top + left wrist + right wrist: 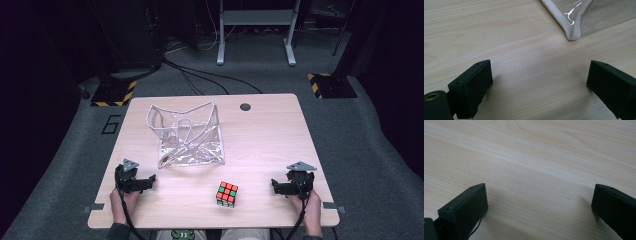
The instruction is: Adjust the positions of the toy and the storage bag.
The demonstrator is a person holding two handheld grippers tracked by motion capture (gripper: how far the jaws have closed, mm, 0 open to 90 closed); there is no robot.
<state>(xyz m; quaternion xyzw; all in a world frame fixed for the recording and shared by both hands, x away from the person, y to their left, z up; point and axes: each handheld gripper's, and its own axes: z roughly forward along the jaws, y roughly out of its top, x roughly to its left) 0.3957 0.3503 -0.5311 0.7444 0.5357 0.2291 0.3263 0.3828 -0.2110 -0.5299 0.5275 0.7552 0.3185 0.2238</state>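
Note:
A clear plastic bag [189, 136] with white trim stands crumpled on the wooden table [270, 140], left of its middle. A colour puzzle cube [227, 194] sits near the front edge, red and green squares on top. My left gripper [150, 181] rests on the table at the front left, open, short of the bag's near corner [573, 37]. Low over the front right of the table my right gripper [276, 186] is open too, to the right of the cube. In both gripper views, the left gripper [539, 82] and the right gripper [539, 207] have bare wood between their jaws.
A round cable hole [245, 107] is set in the table's far edge. Beyond the table are desk legs [255, 35], floor cables and yellow-black striped bases [115, 93]. Open wood lies between the cube and each gripper.

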